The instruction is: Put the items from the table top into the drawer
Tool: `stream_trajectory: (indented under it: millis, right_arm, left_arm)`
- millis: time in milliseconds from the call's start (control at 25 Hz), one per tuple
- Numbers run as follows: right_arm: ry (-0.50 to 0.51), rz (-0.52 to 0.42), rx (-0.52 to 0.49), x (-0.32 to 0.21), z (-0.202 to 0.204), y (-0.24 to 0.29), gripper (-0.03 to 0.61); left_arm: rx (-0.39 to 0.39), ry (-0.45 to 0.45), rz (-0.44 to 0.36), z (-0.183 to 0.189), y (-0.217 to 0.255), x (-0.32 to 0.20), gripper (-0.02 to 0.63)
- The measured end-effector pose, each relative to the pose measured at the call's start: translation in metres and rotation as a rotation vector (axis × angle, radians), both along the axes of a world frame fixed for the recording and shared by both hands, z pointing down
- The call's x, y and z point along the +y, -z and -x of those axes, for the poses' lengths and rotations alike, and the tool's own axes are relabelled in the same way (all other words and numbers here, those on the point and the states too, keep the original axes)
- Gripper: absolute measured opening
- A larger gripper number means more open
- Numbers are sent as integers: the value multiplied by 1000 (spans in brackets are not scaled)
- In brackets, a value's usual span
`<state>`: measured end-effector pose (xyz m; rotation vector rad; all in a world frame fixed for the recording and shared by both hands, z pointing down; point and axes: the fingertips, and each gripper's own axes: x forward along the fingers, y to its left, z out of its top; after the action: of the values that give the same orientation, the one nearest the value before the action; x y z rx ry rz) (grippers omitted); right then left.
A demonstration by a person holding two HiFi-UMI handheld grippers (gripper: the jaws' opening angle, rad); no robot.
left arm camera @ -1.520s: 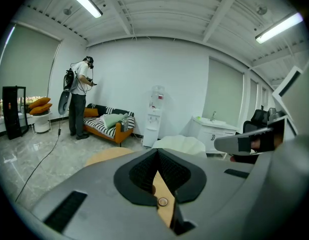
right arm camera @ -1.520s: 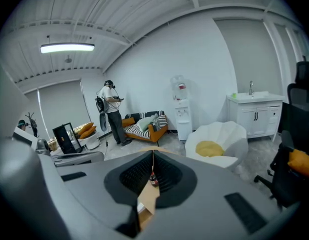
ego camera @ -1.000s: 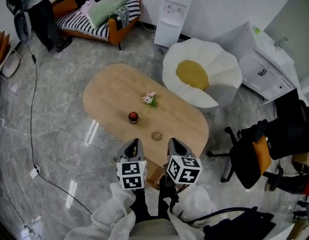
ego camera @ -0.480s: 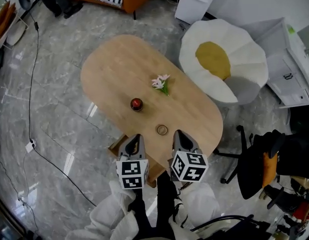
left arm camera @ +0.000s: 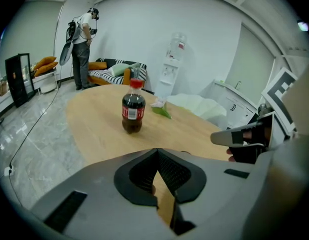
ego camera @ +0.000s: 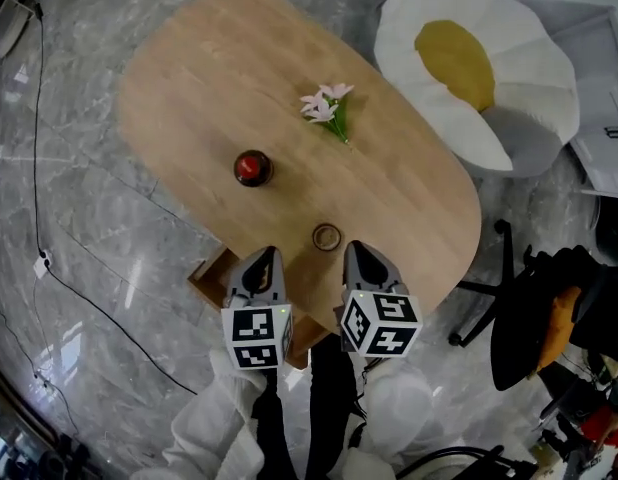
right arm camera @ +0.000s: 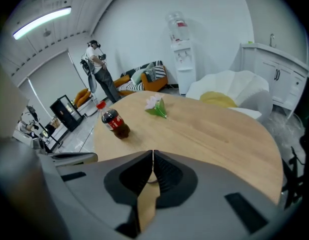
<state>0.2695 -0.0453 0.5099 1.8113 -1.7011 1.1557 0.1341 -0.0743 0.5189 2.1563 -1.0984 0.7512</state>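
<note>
A cola bottle with a red cap stands upright on the oval wooden table. A small bunch of pink flowers lies farther back, and a small brown ring lies near the front edge. My left gripper and right gripper hover side by side over that front edge, the ring between and just beyond them. Both are shut with nothing in them. The left gripper view shows its gripper, the bottle and the flowers ahead. The right gripper faces the bottle and flowers.
A wooden box-like part juts out under the table's near-left edge. A white and yellow egg-shaped seat sits at the back right, a black office chair at the right. A cable runs over the floor. A person stands far off.
Both grippers have come down toward the table's front edge, side by side and still shut. The head view has tipped down and closed in, so the table fills more of it.
</note>
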Motion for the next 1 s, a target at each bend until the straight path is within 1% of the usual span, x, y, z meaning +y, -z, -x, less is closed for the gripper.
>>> stream_trajectory:
  millis: [160,400,680,800,1000]
  right_arm:
    - [31,17,11,-3,-1,-30,63]
    - [71,57,-8,2,2,-59,63]
    - [94,75,-24,2,7,-71,67]
    - [98,79,-29,-2,7,-73,103]
    - [119,96,-26,-5,10,-79,114]
  left_arm:
    - [-8,21,16,0,-31,1,-6]
    - [-17,23,17,-3,-51,-4,-6]
    - [-28,27,32,-2,-62,-7,-6]
    - [-31,30,38,-2,-65,-6,-6]
    - [-28,31,43,-2,-69,-5,-6]
